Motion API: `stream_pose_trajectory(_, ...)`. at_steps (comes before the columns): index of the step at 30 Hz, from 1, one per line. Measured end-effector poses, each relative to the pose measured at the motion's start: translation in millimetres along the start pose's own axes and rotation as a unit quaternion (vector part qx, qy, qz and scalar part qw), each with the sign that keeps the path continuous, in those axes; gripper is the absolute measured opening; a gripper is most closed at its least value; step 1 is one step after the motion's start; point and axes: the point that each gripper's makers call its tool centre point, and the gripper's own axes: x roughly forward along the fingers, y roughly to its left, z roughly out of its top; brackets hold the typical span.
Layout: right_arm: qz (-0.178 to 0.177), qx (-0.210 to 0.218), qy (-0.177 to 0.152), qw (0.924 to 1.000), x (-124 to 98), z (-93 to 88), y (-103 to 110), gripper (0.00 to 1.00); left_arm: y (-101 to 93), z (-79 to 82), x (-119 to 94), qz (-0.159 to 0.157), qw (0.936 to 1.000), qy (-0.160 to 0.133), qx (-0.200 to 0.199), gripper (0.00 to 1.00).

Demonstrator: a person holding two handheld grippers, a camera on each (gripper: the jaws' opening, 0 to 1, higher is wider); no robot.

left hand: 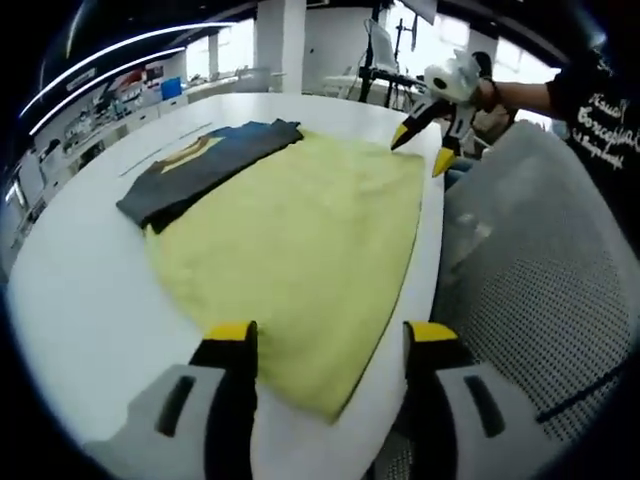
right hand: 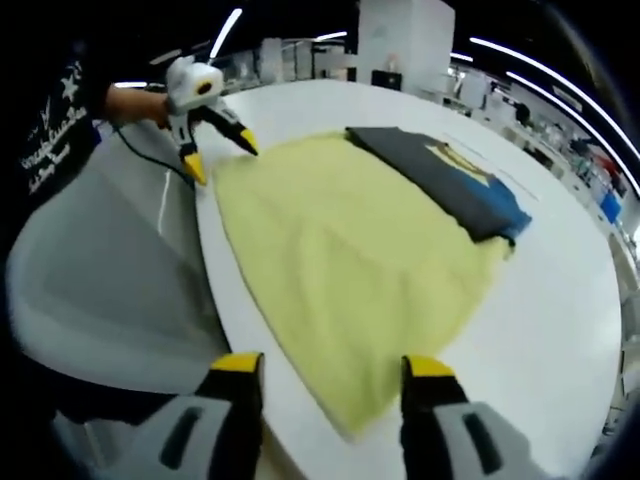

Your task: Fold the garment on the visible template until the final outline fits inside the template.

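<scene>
A pale yellow garment (left hand: 300, 240) (right hand: 350, 270) lies spread flat on the white table (left hand: 90, 300) (right hand: 560, 320). A folded dark grey and blue garment (left hand: 205, 160) (right hand: 450, 175) rests on its far edge. My left gripper (left hand: 332, 340) is open, its jaws on either side of the near corner of the yellow cloth at the table edge. At the opposite corner my right gripper (right hand: 332, 370) is open in the same way. Each shows in the other's view, held by a hand with its jaws apart: the right gripper (left hand: 421, 150) and the left gripper (right hand: 222, 160).
A grey mesh chair (left hand: 540, 280) (right hand: 100, 280) stands against the table edge between the two grippers. A person in a dark printed sleeve (left hand: 600, 110) (right hand: 50, 120) holds them. Thin straight lines (left hand: 165, 150) mark the table beside the dark garment. Desks and equipment stand far behind.
</scene>
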Motion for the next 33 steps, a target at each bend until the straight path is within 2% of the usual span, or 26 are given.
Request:
stream_pose_trajectory(7,-0.001,0.007,0.0,1.0,2,-2.2,-2,0.52,-6.2,-3.5,1,0.013,0.9989,0.029,0.033,0.52)
stream_pose_trajectory(8,-0.002,0.007,-0.001,1.0,2,-2.6,-3,0.51,-5.7,-1.3,1,0.013,0.9992,0.023,0.03,0.52)
stream_pose_trajectory(13,-0.002,0.009,0.001,1.0,4,-4.4,-3,0.5,-3.6,-1.4,1,0.014,0.9992,0.024,0.029,0.49)
stream_pose_trajectory(20,-0.006,0.007,0.002,1.0,4,-4.3,-10,0.42,-0.3,4.6,2,0.024,0.9993,0.022,0.017,0.42)
stream_pose_trajectory(24,-0.002,0.002,0.003,1.0,4,-3.7,-10,0.38,1.6,7.5,3,0.028,0.9994,0.018,0.007,0.34)
stream_pose_trajectory(26,0.0,0.001,0.002,1.0,4,-2.8,-9,0.31,5.9,5.5,3,0.03,0.9994,0.018,0.005,0.32)
stream_pose_trajectory(29,-0.001,0.0,0.001,1.0,5,-2.0,-10,0.27,8.8,2.1,3,0.035,0.9993,0.016,0.003,0.29)
stream_pose_trajectory(33,-0.004,-0.003,0.0,1.0,6,-1.0,-13,0.16,15.1,0.9,3,0.038,0.9991,0.016,-0.006,0.12)
